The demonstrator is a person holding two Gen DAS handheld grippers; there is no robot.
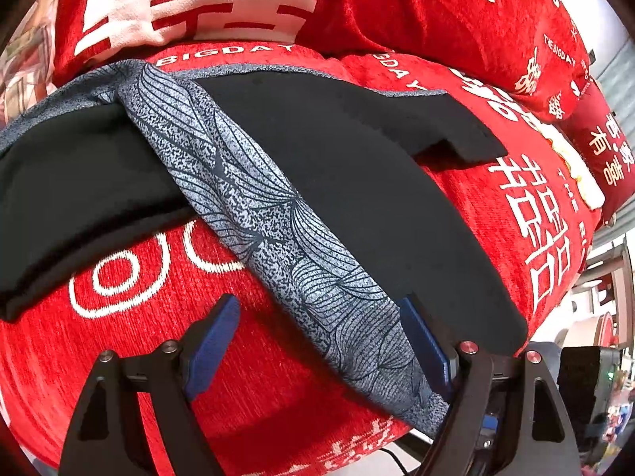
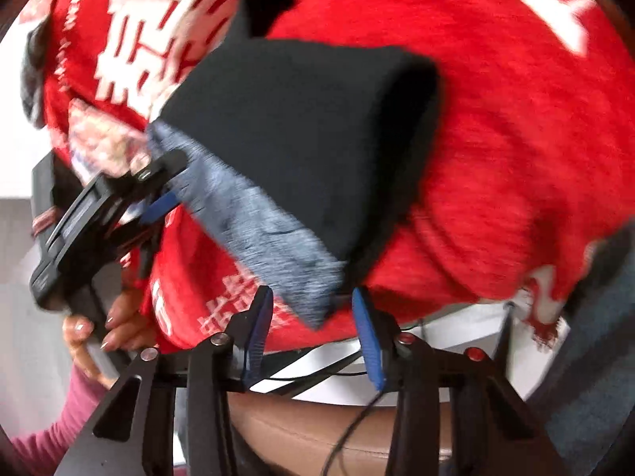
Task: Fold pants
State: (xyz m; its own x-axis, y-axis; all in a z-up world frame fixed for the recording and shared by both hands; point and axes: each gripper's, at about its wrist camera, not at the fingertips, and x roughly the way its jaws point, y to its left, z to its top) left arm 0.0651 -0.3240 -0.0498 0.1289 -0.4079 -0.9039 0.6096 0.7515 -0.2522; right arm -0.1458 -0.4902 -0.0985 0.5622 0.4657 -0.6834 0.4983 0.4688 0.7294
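Observation:
The black pants (image 1: 349, 182) with a grey leaf-patterned side stripe (image 1: 254, 202) lie across a red cushion cover (image 1: 166, 341). My left gripper (image 1: 321, 337) is open, its blue pads either side of the stripe's near end, just above the cloth. In the blurred right wrist view the pants (image 2: 301, 135) lie folded with a grey band (image 2: 262, 238) toward me. My right gripper (image 2: 313, 329) is open, with the band's corner between its pads. The left gripper (image 2: 158, 194) also shows there at the left, held by a hand.
Red pillows with white characters (image 1: 468, 12) are piled behind the pants. The cushion's front edge (image 2: 397, 325) drops off near my right gripper, with cables and a brown surface (image 2: 317, 428) below. A dark device (image 1: 587, 373) stands at the right.

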